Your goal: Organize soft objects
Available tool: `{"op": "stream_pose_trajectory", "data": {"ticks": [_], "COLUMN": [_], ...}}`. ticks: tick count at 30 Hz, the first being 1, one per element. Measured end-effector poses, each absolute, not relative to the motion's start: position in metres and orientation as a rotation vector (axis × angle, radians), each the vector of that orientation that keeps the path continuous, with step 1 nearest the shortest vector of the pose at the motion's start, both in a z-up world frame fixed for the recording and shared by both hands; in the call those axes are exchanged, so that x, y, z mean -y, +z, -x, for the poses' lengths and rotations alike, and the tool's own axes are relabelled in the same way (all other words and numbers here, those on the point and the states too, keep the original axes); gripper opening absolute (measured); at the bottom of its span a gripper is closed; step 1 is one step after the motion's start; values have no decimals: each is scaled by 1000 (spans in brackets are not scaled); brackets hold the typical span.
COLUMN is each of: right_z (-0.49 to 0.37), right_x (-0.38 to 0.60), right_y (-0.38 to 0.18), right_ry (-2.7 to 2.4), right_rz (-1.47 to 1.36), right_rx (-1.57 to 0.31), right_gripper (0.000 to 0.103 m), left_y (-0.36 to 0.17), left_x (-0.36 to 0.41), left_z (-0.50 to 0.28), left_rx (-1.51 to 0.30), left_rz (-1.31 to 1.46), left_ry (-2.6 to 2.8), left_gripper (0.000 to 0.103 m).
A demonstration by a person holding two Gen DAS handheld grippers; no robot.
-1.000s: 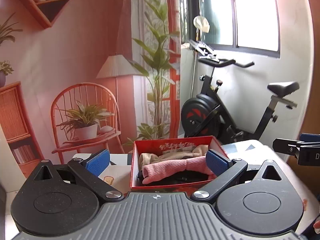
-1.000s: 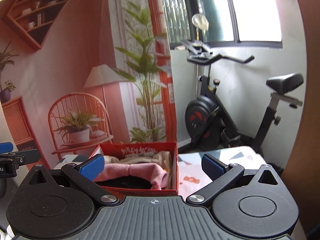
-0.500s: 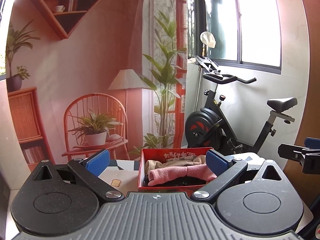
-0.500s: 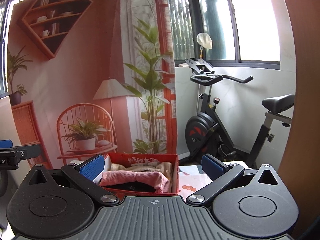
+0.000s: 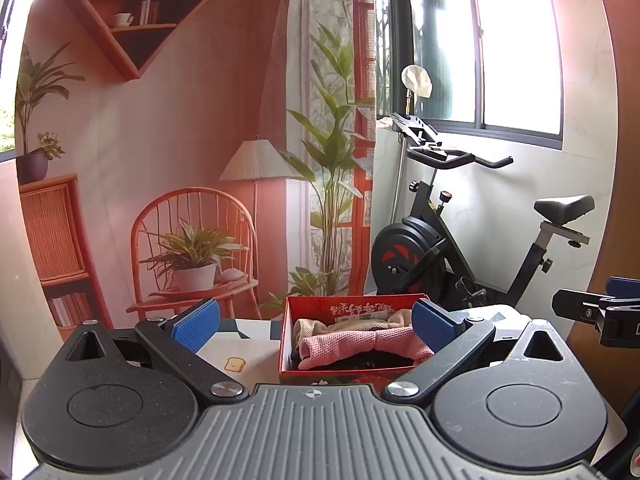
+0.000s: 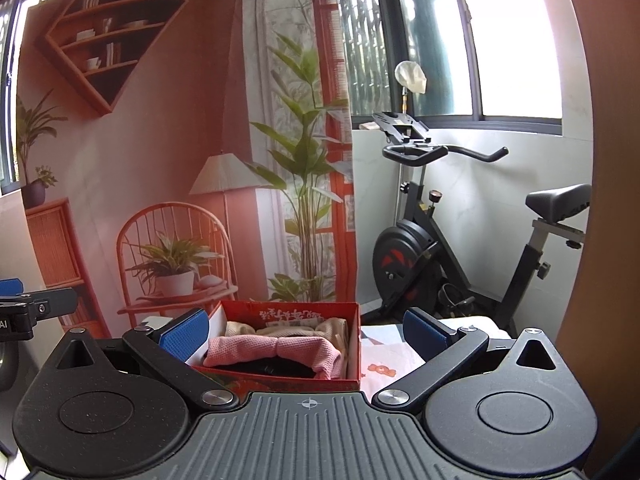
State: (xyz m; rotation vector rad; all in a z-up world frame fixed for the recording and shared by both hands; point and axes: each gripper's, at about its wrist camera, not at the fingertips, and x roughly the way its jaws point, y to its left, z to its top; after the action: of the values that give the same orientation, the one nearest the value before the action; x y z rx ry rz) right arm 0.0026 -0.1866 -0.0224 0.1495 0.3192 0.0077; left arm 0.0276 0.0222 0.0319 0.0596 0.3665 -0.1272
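Note:
A red box (image 5: 288,334) stands on the table and holds a rolled pink cloth (image 5: 352,344), a beige cloth (image 5: 308,326) behind it and a dark cloth (image 5: 360,362) in front. It also shows in the right wrist view as the red box (image 6: 354,344) with the pink cloth (image 6: 280,350) and beige cloth (image 6: 324,328). My left gripper (image 5: 316,322) is open and empty, held back from the box. My right gripper (image 6: 304,330) is open and empty, also back from it.
The table (image 5: 244,354) has a patterned cover (image 6: 384,360). The right gripper's finger (image 5: 592,314) shows at the right edge of the left view. A printed room backdrop (image 5: 180,140) hangs behind. An exercise bike (image 5: 440,248) stands at the back right.
Both grippers have drawn back and tilted up from the box, which now looks smaller and lower. The jaws stayed open and empty.

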Motion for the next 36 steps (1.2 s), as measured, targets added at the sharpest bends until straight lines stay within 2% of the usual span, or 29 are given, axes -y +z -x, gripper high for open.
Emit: {"op": "stream_pose_trajectory", "data": {"ticks": [36], "right_z": [0], "right_x": [184], "right_y": [-20], "right_ry": [-14], "right_rz": [-143], "right_rx": [-336], "right_gripper": [103], "left_y": [30], "left_x": [-24], "left_z": [-23], "left_rx": [-390], "left_rz": [-52], "left_ry": [-135], "left_gripper": [103]}}
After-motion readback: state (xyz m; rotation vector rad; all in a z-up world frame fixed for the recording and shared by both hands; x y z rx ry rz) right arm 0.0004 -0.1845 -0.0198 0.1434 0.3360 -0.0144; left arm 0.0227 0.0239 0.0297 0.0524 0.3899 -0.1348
